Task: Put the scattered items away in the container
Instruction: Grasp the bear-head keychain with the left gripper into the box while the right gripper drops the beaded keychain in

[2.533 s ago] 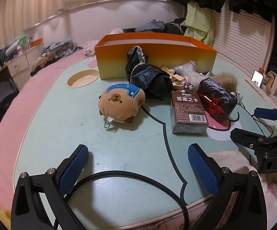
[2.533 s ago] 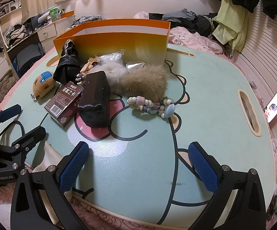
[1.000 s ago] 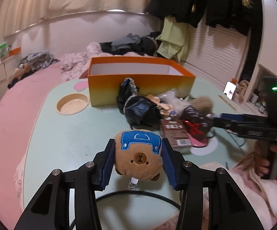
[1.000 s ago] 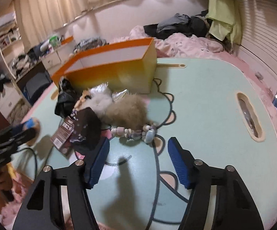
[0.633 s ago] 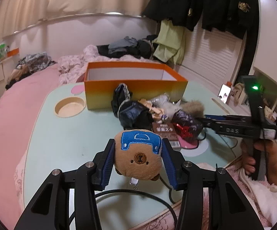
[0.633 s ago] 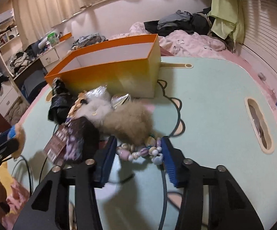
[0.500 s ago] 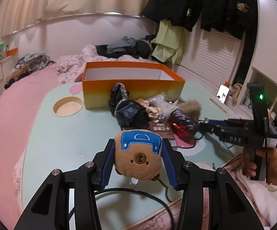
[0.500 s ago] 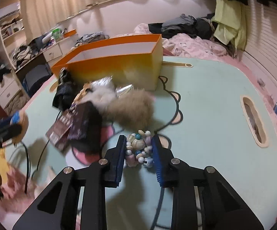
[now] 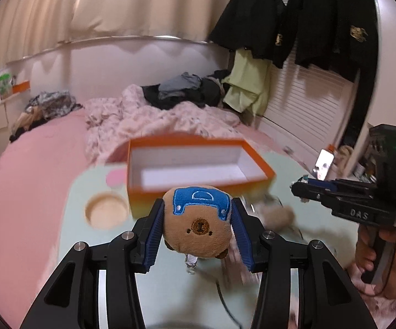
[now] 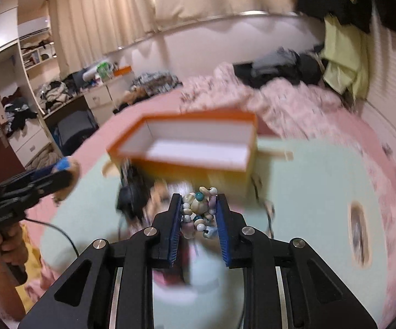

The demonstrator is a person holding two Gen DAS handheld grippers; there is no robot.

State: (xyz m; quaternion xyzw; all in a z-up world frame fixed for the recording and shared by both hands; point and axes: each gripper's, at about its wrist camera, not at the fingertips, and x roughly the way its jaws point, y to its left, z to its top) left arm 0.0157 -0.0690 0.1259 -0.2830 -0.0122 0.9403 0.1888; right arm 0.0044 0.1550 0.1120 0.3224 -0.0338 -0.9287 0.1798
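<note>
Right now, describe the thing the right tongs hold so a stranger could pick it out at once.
Find the open orange box on the pale green table. In front of it, raised off the table, the right tongs pinch a bunched bead bracelet. It is a knot of cream, pink and teal beads, unlike the brown plush bear in the left tongs.

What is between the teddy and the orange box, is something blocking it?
Nothing visible blocks it. The left gripper holds the bear plush up above the table, and the orange box sits just beyond it with its top open. The box looks empty inside, so the way over its near wall appears free.
</note>
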